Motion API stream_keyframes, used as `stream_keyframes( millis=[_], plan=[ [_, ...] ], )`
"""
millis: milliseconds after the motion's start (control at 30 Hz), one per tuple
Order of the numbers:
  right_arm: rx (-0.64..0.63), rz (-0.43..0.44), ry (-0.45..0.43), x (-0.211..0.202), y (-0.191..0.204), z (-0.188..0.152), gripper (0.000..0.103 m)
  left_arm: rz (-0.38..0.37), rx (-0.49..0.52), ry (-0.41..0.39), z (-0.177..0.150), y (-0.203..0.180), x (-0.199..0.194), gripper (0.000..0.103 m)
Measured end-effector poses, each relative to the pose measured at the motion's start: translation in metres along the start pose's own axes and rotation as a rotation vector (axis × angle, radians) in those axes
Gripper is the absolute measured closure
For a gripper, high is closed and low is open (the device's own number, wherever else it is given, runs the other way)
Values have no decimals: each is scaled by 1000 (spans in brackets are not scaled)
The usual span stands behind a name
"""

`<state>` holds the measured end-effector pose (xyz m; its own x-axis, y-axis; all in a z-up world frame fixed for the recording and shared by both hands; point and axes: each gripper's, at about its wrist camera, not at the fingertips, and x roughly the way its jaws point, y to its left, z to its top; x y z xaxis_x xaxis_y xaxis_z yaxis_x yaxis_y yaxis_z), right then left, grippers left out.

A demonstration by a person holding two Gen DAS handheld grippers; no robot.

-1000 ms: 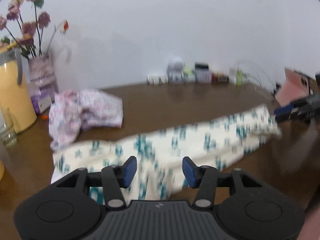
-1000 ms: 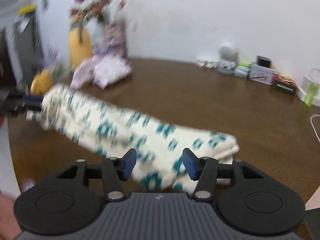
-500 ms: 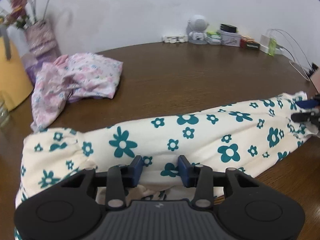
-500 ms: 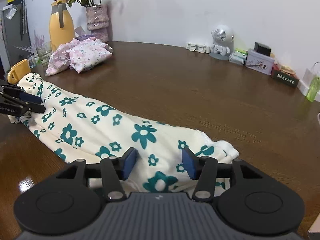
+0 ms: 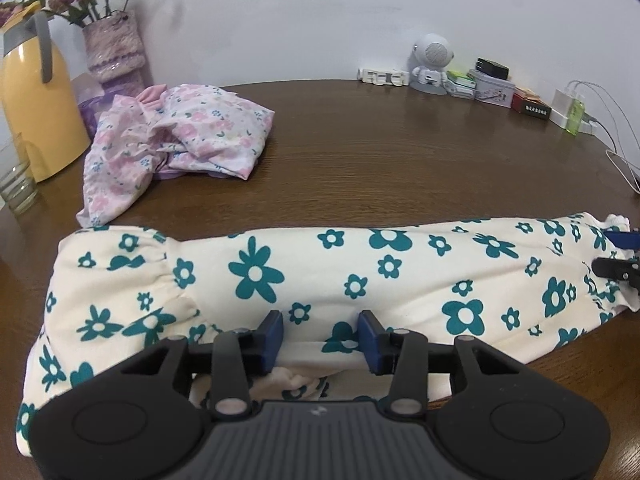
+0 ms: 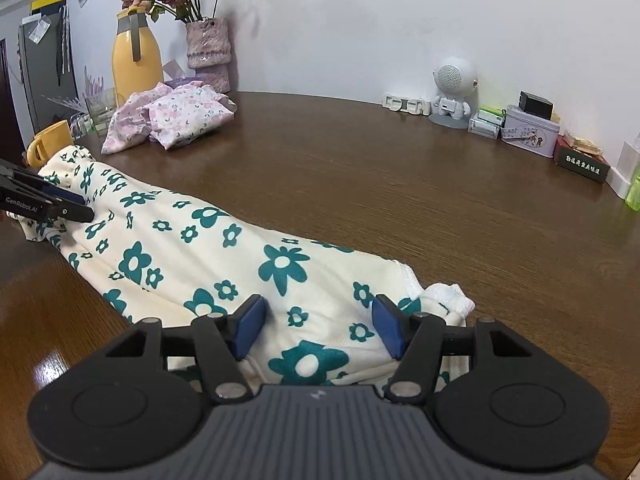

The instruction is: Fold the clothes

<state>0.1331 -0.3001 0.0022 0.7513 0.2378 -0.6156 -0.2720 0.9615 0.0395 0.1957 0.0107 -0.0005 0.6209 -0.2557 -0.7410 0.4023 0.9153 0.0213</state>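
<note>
A cream garment with teal flowers (image 5: 304, 264) lies stretched in a long folded strip across the brown table (image 5: 380, 152). My left gripper (image 5: 320, 340) is open over the gathered waistband end, its blue pads straddling the near edge of the cloth. My right gripper (image 6: 318, 328) is open wider over the cuffed end of the same garment (image 6: 192, 248). Each gripper shows in the other's view: the left gripper (image 6: 60, 202) at the far left, the right gripper (image 5: 618, 254) at the far right edge.
A crumpled pink floral garment (image 5: 180, 136) lies at the back left. Beside it stand a yellow jug (image 5: 36, 104), a flower vase (image 5: 114, 52) and a glass (image 5: 16, 184). A robot-shaped speaker (image 5: 432, 60), small boxes (image 5: 494, 88) and cables (image 5: 616, 152) line the back right. A yellow mug (image 6: 48, 140) stands by the waistband.
The garment, blurred and in motion a second ago, has come down flat on the table. The left jaws narrowed slightly from a second ago. The right jaws have spread a little wider.
</note>
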Motion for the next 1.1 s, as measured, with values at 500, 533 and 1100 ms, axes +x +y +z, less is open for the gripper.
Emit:
stream_keyframes(
  millis=[500,533,1100],
  plan=[
    [-5,39,-106,-21,6,0,41,-121,172,-18,28,-137,-1,46],
    [-10,32,-95,-19,7,-1,41,-117,178,0,26,-138,5,49],
    [-39,-30,-9,-2,9,-7,33,59,-44,61,0,-23,-9,42]
  ],
)
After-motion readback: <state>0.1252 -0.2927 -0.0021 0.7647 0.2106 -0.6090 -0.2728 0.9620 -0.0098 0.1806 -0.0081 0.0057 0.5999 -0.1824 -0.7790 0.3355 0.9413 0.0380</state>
